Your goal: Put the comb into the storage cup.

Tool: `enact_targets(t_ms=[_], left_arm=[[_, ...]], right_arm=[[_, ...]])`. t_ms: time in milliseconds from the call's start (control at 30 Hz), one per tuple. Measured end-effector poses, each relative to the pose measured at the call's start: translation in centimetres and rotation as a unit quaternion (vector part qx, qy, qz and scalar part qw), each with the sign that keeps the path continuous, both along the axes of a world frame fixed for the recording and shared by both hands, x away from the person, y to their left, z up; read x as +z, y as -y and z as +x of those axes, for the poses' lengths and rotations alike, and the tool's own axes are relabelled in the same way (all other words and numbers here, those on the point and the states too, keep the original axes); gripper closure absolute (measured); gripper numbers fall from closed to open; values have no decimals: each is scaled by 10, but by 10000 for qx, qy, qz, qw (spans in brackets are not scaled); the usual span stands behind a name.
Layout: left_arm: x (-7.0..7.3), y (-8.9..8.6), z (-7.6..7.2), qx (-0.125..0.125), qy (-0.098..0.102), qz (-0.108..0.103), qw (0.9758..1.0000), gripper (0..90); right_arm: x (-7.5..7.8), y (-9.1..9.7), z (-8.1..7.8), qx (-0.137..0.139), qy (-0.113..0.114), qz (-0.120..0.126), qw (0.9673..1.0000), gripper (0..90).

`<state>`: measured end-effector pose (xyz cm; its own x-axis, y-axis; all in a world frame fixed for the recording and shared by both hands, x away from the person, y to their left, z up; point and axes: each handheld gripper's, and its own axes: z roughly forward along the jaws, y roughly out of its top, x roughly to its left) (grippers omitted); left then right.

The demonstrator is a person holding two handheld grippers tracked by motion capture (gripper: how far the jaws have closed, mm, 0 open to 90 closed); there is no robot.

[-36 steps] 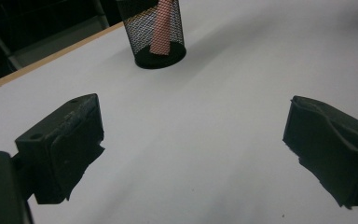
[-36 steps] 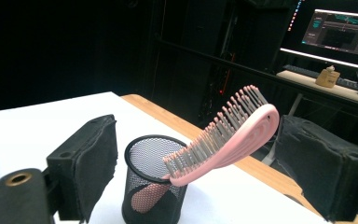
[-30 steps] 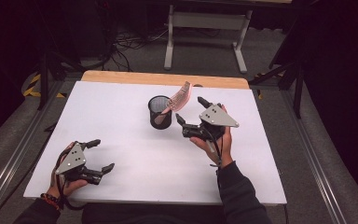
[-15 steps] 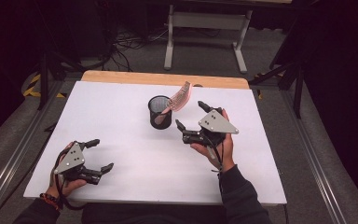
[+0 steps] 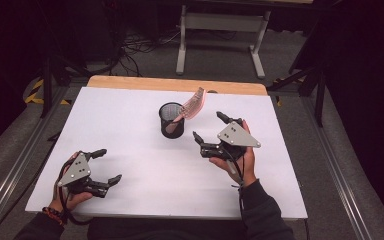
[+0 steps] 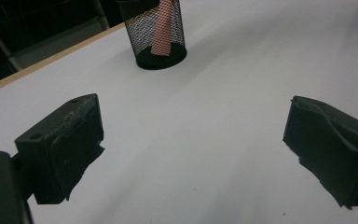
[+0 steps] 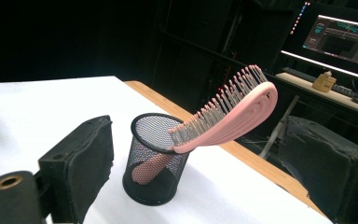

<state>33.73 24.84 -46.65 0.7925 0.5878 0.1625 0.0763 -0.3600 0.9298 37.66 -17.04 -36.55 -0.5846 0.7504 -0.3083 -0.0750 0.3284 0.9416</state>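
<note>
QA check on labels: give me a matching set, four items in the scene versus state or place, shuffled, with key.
1. pink hairbrush
2. mesh cup
3. left gripper
4. right gripper

A. open, at the table's near left
B. upright, mid-table
C. leaning, handle down in the cup
D. open, just right of the cup

Pairs: 1-C, 2-B, 3-A, 4-D

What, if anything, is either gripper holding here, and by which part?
Nothing is held. Both the left gripper and right gripper have open, empty jaws; the pink hairbrush stands in the mesh cup.

Mesh cup (image 6: 160,35) with pink brush (image 6: 163,25) — beyond parted jaws
</note>
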Motion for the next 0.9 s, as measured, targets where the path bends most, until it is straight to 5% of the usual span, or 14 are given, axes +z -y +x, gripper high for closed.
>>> enact_targets(t_ms=[900], left_arm=[[1, 0, -1, -26, -3, 14, 10000, 55]], right_arm=[[-14, 10, -17, 175, -19, -230, 9996, 67]])
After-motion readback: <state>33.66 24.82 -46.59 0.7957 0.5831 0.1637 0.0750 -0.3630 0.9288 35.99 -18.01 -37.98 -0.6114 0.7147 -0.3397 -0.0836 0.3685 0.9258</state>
